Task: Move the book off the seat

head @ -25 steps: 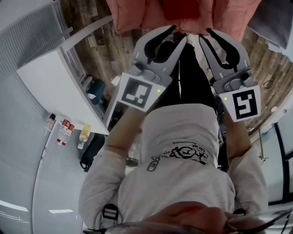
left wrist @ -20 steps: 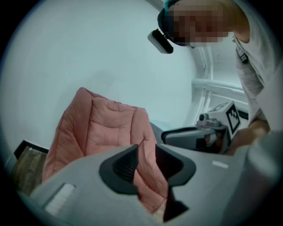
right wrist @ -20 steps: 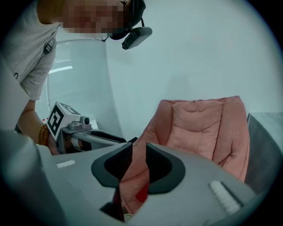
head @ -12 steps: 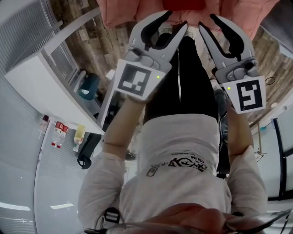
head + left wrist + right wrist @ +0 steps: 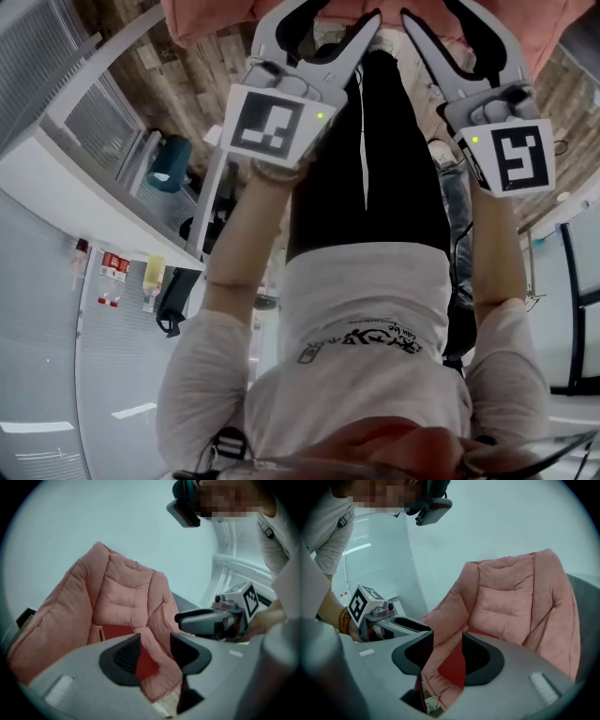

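Left gripper (image 5: 152, 656): my jaws part-open, just been opening, nothing between pads. Right gripper (image 5: 447, 654): same, moderate gap, empty. Flat red book (image 5: 115, 632) lies on seat of pink quilted padded armchair (image 5: 122, 590), lower centre in both gripper views, apart from jaws. Suggest: open wider, come in low, take opposite book edges, lift level.

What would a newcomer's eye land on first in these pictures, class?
The puffy pink quilted armchair fills both gripper views, with a flat red book lying on its seat. In front, the grey left gripper and right gripper point at it, jaws just opening, gripping nothing.
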Motion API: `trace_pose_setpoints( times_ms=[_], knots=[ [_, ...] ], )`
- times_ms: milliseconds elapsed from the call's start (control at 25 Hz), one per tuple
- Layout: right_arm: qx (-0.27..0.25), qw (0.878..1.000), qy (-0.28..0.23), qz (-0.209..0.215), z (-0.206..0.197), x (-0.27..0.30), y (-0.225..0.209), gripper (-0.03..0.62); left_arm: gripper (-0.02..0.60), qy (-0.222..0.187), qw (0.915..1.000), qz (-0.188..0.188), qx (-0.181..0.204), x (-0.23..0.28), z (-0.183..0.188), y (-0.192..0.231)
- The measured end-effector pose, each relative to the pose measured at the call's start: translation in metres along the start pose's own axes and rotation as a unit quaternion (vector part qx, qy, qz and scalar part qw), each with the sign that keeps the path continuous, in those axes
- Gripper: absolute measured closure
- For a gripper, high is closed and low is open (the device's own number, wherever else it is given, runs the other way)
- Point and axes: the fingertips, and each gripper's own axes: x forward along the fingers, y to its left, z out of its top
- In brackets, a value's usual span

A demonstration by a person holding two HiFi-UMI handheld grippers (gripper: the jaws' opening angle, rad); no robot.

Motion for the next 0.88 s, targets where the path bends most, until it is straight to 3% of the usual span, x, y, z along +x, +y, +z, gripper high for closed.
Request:
trace_pose_setpoints(
  times_ms=[480, 880],
  knots=[
    [0.018, 0.999, 0.050, 0.001, -0.095, 0.045, -0.038, 0.327, 0.324, 0.037, 0.9986, 0.004, -0.038, 0.054, -0.075, 0.040],
    [0.061, 0.992, 0.107, -0.024, -0.153, 0.076, -0.066, 0.255, 0.252, 0.074, 0.9941, 0.014, -0.078, 0.080, -0.124, 0.078]
  ],
)
